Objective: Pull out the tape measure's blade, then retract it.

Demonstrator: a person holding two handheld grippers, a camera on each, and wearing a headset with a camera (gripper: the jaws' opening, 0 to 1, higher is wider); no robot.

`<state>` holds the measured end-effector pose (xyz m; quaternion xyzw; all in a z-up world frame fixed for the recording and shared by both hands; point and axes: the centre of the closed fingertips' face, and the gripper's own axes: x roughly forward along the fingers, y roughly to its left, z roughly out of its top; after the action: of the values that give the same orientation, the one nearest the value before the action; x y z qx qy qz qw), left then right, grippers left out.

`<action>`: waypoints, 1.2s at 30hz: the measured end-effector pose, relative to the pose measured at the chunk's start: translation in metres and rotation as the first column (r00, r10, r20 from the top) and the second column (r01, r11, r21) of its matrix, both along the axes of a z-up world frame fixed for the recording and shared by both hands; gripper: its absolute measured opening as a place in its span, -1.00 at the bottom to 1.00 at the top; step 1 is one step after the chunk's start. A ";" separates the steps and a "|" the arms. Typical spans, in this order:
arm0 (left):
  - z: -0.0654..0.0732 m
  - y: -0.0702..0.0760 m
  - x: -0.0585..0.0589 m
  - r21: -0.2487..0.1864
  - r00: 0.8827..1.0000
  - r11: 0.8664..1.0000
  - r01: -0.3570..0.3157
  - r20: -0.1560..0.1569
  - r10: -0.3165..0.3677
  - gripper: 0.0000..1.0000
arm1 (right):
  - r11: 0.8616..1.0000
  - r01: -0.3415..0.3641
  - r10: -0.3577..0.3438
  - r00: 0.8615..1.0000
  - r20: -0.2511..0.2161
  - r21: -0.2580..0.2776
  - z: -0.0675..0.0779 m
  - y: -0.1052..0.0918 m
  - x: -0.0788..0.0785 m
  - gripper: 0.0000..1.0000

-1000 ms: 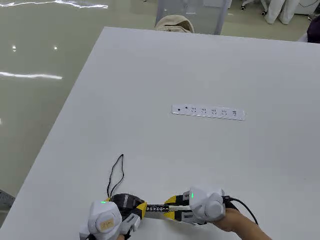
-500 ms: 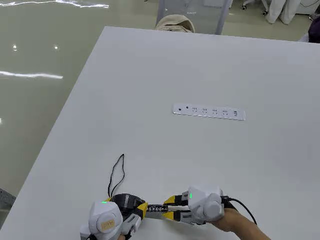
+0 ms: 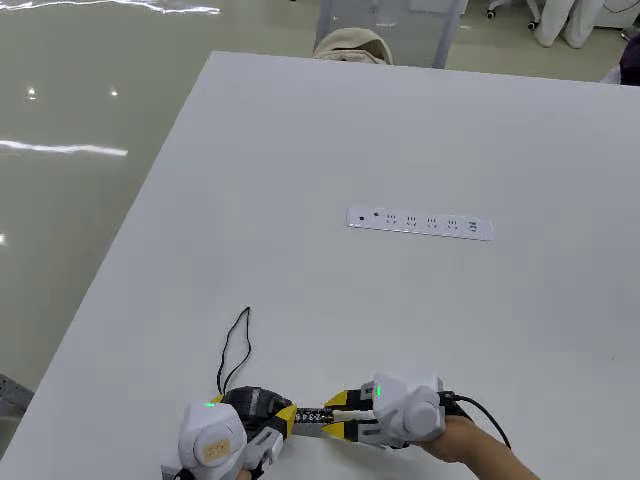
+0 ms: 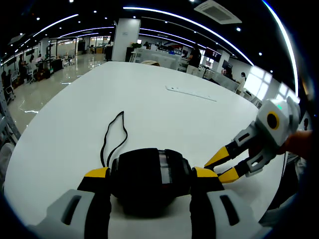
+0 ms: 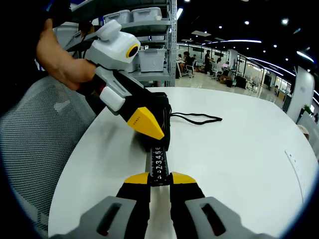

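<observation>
A black tape measure point(image 4: 149, 177) lies on the white table point(image 3: 400, 130), held between the yellow-tipped jaws of my left gripper point(image 4: 149, 174), which is shut on its case. In the head view the tape measure point(image 3: 255, 405) sits at the near edge with my left gripper point(image 3: 262, 418) over it. A short length of blade point(image 5: 158, 162) with printed numbers runs from the case to my right gripper point(image 5: 159, 178), which is shut on the blade's end. The same blade point(image 3: 312, 416) shows between both grippers, with my right gripper point(image 3: 338, 415) to its right. A black wrist strap point(image 3: 232, 350) trails away from the case.
A white power strip point(image 3: 420, 222) lies flat in the middle of the table. The table's left edge drops to a glossy floor. A chair back point(image 3: 348, 45) stands past the far edge. A mesh chair point(image 5: 35, 164) is close at the near side.
The right gripper has moved slightly left toward the tape measure, leaving a little less blade showing. The left gripper and case stay put.
</observation>
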<state>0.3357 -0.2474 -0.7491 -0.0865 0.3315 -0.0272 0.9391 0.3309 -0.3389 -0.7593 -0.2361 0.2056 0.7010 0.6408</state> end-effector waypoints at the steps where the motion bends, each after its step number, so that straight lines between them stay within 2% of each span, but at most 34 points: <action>1: 0.000 0.000 0.000 0.000 1.000 1.000 0.001 0.000 -0.001 0.22 | 1.000 -0.002 0.002 1.000 0.002 0.000 0.000 0.000 0.000 -0.74; 36: 0.001 -0.001 -0.001 -0.009 1.000 1.000 0.007 -0.003 -0.007 0.22 | 1.000 -0.025 0.025 1.000 0.008 0.006 -0.002 0.019 -0.004 -0.74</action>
<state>0.3352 -0.2480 -0.7477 -0.0898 0.3329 -0.0321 0.9381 0.3272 -0.3204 -0.7612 -0.2396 0.1980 0.7084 0.6336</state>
